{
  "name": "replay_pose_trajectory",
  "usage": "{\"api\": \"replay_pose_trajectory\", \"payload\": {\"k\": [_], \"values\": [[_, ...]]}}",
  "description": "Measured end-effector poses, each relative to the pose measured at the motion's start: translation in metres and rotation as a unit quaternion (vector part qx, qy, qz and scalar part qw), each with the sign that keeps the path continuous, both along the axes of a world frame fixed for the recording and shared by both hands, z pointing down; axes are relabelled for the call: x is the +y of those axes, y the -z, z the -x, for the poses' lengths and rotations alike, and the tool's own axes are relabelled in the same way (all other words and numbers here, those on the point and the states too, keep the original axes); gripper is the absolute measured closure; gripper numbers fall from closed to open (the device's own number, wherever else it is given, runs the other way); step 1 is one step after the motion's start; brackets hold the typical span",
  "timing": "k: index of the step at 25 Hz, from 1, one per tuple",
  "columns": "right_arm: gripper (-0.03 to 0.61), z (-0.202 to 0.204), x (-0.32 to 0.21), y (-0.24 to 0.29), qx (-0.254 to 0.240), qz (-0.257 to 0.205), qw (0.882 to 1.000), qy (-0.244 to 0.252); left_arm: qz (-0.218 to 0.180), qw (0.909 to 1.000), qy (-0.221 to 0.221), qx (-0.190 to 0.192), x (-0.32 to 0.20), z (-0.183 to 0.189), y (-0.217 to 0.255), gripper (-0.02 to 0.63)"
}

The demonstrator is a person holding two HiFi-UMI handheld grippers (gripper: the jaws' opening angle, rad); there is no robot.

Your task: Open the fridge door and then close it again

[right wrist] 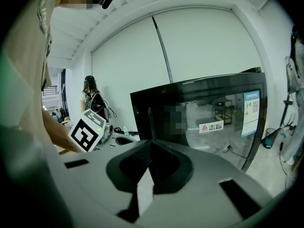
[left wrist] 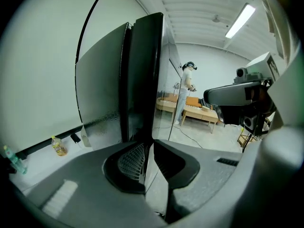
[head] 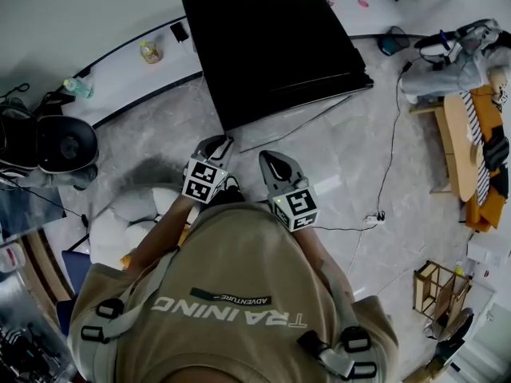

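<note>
Black fridge (head: 271,46) is stood upright just ahead of the person, back toward the white wall, door judged shut. It is expected to be heavy and stiff, with a hinged door that is held by its seal at first and then swung freely. The glossy glass front is likely slippery, so hold is best taken at the door's vertical edge. No handle can be made out. Grey tiled floor (head: 335,174) is seen all round, a white ledge (head: 136,78) is run along the wall at left, and a wooden bench (head: 463,142) is set well apart at right. Another person is seen far off in the room. Left gripper (head: 214,148) and right gripper (head: 273,161) are held side by side near the chest, pointed at the fridge and not touching it. The jaws of both are brought together with nothing between them. A cable (head: 391,158) is trailed over the floor, and a small bottle (head: 150,51) is stood on the ledge.
</note>
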State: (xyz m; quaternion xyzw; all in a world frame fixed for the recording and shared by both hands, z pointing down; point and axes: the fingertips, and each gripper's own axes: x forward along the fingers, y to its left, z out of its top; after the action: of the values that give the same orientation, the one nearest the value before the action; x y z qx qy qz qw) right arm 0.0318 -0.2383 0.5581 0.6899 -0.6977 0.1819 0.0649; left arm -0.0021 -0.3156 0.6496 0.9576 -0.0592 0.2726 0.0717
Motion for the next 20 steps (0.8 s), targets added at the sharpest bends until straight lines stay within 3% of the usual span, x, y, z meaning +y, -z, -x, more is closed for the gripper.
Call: {"api": "replay_pose_trajectory", "payload": {"k": [16, 20], "values": [[0.583, -0.026, 0.037, 0.018, 0.008, -0.006, 0.999, 0.035, -0.002, 0.9968, 0.077, -0.020, -0.001, 0.001, 0.003, 0.557], [0.583, -0.030, 0.042, 0.016, 0.008, -0.003, 0.999, 0.039, -0.002, 0.9968, 0.077, -0.022, 0.000, -0.001, 0.002, 0.557]]}}
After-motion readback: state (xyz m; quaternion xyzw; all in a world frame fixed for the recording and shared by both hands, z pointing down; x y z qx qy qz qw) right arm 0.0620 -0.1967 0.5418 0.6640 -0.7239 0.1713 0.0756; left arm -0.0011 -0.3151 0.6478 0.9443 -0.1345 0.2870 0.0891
